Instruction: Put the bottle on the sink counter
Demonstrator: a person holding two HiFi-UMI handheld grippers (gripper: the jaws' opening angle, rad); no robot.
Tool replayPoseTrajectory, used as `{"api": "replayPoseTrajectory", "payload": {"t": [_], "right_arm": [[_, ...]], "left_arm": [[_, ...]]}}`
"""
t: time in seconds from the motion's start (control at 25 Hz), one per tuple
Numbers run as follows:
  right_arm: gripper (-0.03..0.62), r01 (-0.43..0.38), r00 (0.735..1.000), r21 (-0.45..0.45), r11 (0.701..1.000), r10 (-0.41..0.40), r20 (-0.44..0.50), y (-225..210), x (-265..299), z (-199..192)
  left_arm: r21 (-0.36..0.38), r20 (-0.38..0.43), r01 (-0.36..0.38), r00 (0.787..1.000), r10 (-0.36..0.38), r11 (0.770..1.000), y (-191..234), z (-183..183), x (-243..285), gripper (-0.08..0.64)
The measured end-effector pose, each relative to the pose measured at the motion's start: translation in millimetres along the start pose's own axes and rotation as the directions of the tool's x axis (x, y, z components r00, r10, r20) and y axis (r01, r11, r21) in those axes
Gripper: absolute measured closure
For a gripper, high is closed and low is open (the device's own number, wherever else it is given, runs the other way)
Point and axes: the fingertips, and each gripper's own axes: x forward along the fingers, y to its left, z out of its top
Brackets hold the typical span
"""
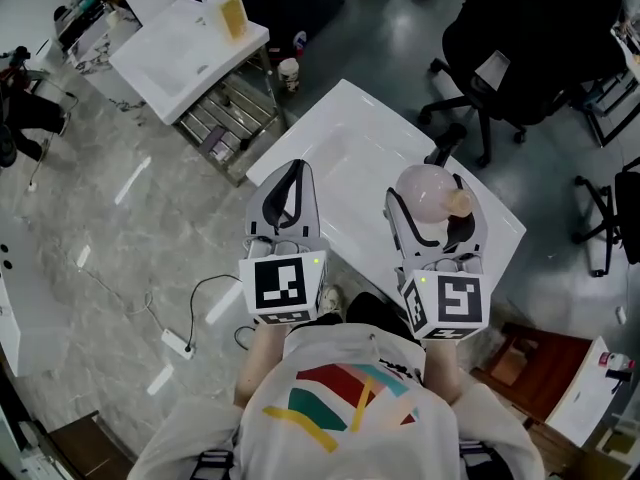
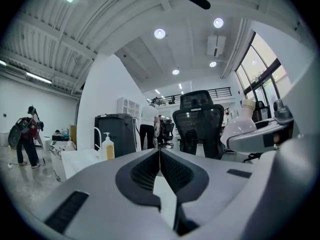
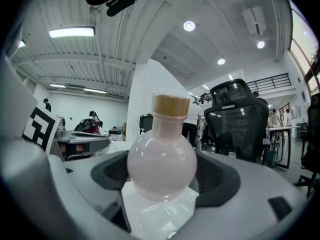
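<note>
White bench (image 1: pixel 340 133) underneath, sink (image 1: pixel 135 63) well apart beyond it. Right tool (image 1: pixel 432 203) clamped round belly of pink bottle (image 3: pixel 161 161), carried in air above bench. Left tool (image 1: pixel 292 176) closed on nothing. Likely trouble: smooth round belly sliding or tipping between jaws during carry, then dropping.

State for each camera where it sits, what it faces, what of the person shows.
Head view: on the head, facing steeply down at the table; shirt, left claw and right claw show.
Left gripper view: on the left claw, facing along its shut jaws to an office chair.
Right gripper view: on the right claw, facing the bottle it grips.
Shared: both gripper views show the chair.
</note>
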Motion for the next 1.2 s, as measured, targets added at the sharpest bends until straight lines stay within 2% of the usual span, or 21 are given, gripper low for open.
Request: {"api": "replayPoseTrajectory", "payload": {"t": [0.2,0.44,0.56,0.88,1.2], "right_arm": [[0.202,-0.019,1.000,-0.021,1.000,0.018,-0.006,-0.1,10.1,0.1],[0.202,-0.039,0.999,-0.035,0.999,0.039,-0.001,1.1,16.8,2.5],[0.202,-0.050,0.999,-0.036,0.998,0.050,-0.002,0.4,18.6,2.5],[0.202,-0.029,1.000,-0.047,0.998,0.029,-0.010,-10.1,17.7,0.9],[0.202,0.097,0.994,-0.067,0.993,-0.100,-0.045,-53.5,2.1,-10.5]], "left_arm": [[-0.001,-0.043,0.011,0.999,-0.011,1.000,-5.8,-8.2,8.7,0.541],[-0.016,-0.038,-0.052,0.998,0.051,0.999,-3.0,-6.2,9.3,0.543],[-0.016,-0.036,-0.053,0.998,0.052,0.998,-8.0,-4.3,11.8,0.543],[-0.020,-0.029,0.006,1.000,-0.006,1.000,-29.5,-2.1,25.9,0.542],[-0.026,-0.025,0.111,0.993,-0.112,0.993,-67.2,-4.0,43.5,0.543]]}}
